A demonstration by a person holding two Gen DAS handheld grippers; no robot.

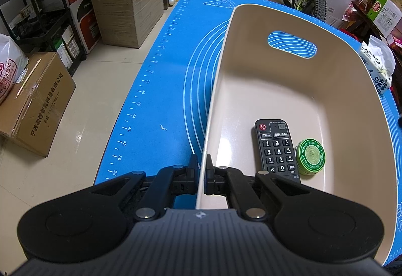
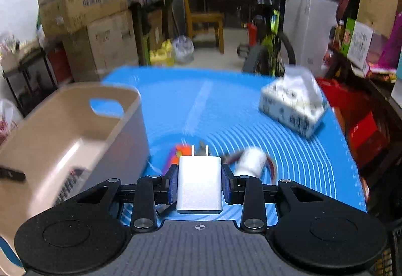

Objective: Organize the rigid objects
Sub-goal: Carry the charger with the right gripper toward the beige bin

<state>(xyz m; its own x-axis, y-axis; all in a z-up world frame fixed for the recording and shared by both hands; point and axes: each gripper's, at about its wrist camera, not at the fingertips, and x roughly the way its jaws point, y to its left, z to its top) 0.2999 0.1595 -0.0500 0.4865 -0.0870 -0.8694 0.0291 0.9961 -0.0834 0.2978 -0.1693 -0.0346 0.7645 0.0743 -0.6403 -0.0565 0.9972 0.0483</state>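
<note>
Blue mat (image 2: 226,105), right tongs (image 2: 199,180) clenching white charger (image 2: 199,185) prongs-forward, left tongs (image 1: 202,173) pinching beige bin (image 1: 251,90) wall

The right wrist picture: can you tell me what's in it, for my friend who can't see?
The right gripper is shut on a white plug-in charger, prongs pointing forward, above a blue mat. A beige bin stands to the left, a tissue box to the far right, and blurry small things lie just beyond the charger.
</note>
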